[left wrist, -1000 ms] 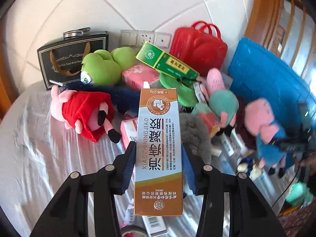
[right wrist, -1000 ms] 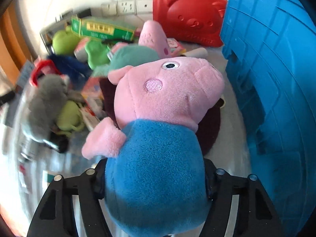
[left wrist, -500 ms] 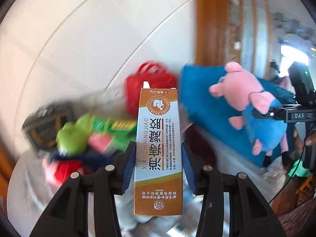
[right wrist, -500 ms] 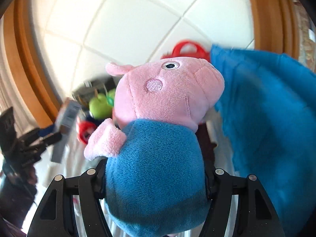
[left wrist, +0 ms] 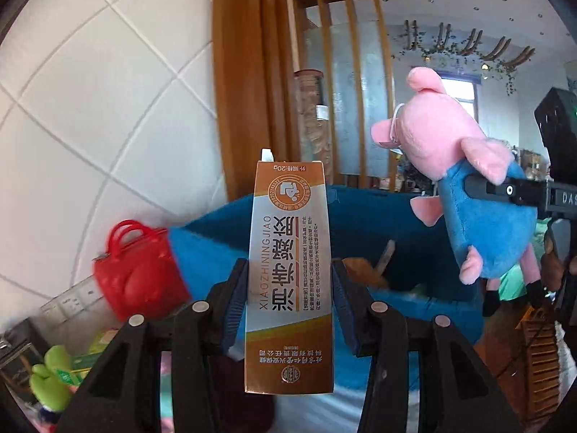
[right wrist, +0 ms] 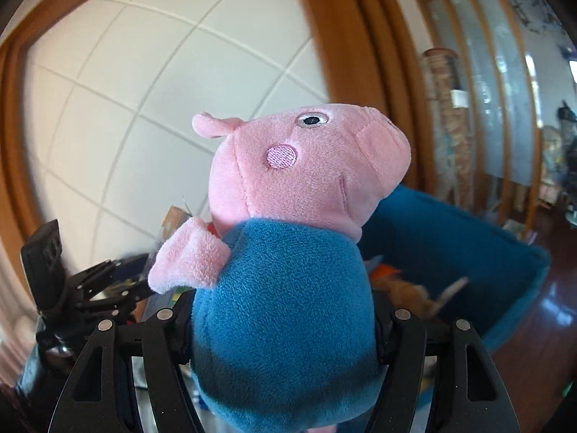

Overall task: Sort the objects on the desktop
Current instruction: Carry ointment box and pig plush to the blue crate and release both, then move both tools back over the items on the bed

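An orange and silver medicine box (left wrist: 290, 216) stands upright between the blue pads of my left gripper (left wrist: 289, 288), which is shut on it. My right gripper (right wrist: 283, 317) is shut on the body of a pink pig plush in a blue shirt (right wrist: 306, 180). The plush hides the fingertips. In the left wrist view the same plush (left wrist: 468, 187) hangs at the right, level with the box, with one right finger (left wrist: 505, 189) across it. Both are held in the air over the near rim of a blue bin (left wrist: 378, 223).
The blue bin (right wrist: 450, 238) holds orange and brown items. A red bag (left wrist: 140, 270) and a green plush (left wrist: 50, 379) sit lower left by the tiled wall. A wooden door frame (left wrist: 249, 72) rises behind. My left gripper (right wrist: 119, 278) shows at the left.
Both grippers rose from the cluttered table and swung right toward the blue bin, still holding the box and the pig plush. The table objects dropped to the lower left.
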Available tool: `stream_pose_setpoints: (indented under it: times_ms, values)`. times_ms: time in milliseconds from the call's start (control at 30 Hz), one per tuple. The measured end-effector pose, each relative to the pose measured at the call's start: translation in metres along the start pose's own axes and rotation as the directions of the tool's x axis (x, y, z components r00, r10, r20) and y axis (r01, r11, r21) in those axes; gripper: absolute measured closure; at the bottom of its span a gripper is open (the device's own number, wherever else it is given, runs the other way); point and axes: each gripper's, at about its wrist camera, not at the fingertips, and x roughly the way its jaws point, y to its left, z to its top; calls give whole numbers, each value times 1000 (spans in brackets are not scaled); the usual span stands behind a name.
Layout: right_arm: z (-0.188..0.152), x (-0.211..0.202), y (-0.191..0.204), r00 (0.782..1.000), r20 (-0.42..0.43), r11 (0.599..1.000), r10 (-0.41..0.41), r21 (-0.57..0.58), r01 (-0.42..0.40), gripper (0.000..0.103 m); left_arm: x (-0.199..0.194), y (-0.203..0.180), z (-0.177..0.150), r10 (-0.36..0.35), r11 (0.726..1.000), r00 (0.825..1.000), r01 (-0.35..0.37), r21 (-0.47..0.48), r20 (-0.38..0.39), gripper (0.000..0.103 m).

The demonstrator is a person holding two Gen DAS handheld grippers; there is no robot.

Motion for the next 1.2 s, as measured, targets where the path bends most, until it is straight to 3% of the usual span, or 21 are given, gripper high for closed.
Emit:
stream_pose_setpoints:
  times_ms: [267, 433, 500, 567, 867, 1200]
  values:
    - [32, 15, -105, 996, -53, 997, -72, 24, 73, 31, 106, -60, 52, 1, 1000, 998, -2, -25, -58, 58]
    - [42, 37, -153, 992, -86, 994, -87, 63, 93, 18, 148, -82, 63, 94, 995, 988, -96, -10, -124, 58]
    - [46, 44, -167, 992, -81, 992, -97, 72, 103, 15, 161, -82, 68, 141, 989, 980, -146, -30, -140, 44]
    - [50, 48, -175, 992, -78, 993, -95, 68, 100, 14, 166, -87, 73, 170, 982, 977, -179, -60, -130, 35]
    - [48, 58, -195, 997, -81, 997, -7, 82, 14, 11, 172, -92, 74, 246, 965, 960, -256, -60, -137, 34]
    - [35, 52, -181, 996, -74, 998, 43, 38, -40, 11, 162, -98, 61, 318, 943, 937, -328, -48, -148, 34]
